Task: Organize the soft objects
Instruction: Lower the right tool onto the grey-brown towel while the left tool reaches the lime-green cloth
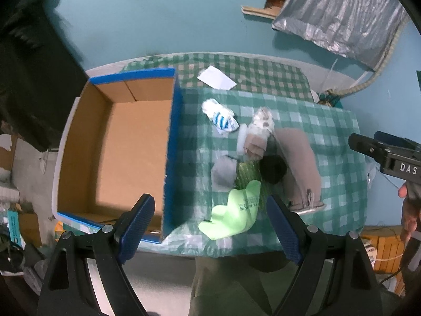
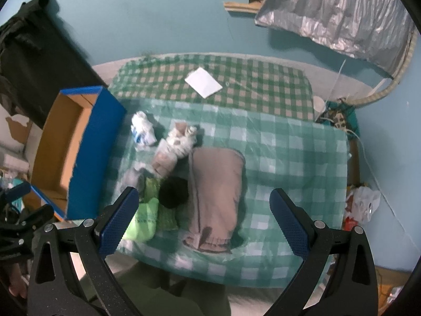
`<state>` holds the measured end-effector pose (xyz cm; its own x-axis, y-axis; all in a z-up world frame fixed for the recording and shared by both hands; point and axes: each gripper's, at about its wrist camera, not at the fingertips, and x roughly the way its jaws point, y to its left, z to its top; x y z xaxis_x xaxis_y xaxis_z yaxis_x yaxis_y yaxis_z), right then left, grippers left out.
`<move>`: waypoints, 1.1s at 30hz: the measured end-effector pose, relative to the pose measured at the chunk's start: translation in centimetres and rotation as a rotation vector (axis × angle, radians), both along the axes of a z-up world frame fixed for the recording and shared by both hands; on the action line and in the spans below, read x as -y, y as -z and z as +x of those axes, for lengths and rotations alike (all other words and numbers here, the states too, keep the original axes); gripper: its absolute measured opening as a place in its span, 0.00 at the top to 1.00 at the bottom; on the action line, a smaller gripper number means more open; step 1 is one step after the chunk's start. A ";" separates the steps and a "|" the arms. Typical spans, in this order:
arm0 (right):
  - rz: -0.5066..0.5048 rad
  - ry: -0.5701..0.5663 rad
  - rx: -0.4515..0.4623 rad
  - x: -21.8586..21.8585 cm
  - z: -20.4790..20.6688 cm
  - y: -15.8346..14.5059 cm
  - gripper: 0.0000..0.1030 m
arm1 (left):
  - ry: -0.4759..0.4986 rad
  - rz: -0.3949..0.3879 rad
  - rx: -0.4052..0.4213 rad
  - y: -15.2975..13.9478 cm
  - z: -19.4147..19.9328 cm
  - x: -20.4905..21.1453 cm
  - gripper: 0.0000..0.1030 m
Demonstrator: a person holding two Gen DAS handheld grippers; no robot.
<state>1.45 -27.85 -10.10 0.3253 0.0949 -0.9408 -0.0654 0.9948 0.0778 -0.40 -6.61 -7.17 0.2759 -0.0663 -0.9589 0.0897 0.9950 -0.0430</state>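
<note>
1. Your cardboard box [image 1: 126, 155], left of frame, holds nothing.
2. The soft items cluster centre frame: taupe cloth [image 2: 215, 197], then lime cloth [image 1: 234, 210].
3. Both your left gripper [image 1: 210, 226] and right gripper [image 2: 202, 221] hang apart, unladen; I judge sorting unstarted, so lower onto lime first.

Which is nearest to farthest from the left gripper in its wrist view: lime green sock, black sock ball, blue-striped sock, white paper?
1. lime green sock, between the open fingers of the left gripper
2. black sock ball, mid-pile, up and right
3. blue-striped sock, beside the box wall
4. white paper, far side of the table
</note>
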 end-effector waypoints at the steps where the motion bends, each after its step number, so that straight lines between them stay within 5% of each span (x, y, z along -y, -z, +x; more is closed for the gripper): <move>1: -0.002 -0.001 -0.007 0.1 0.0 0.3 0.03 | 0.008 0.003 -0.007 0.4 -0.1 0.3 0.15; 21: -0.003 -0.039 -0.140 1.0 0.6 9.7 0.03 | 0.095 -0.004 -0.132 9.6 -1.8 4.8 0.15; 33: -0.030 -0.038 -0.200 0.7 0.7 14.5 0.03 | 0.132 0.078 -0.170 15.0 -2.1 6.6 0.15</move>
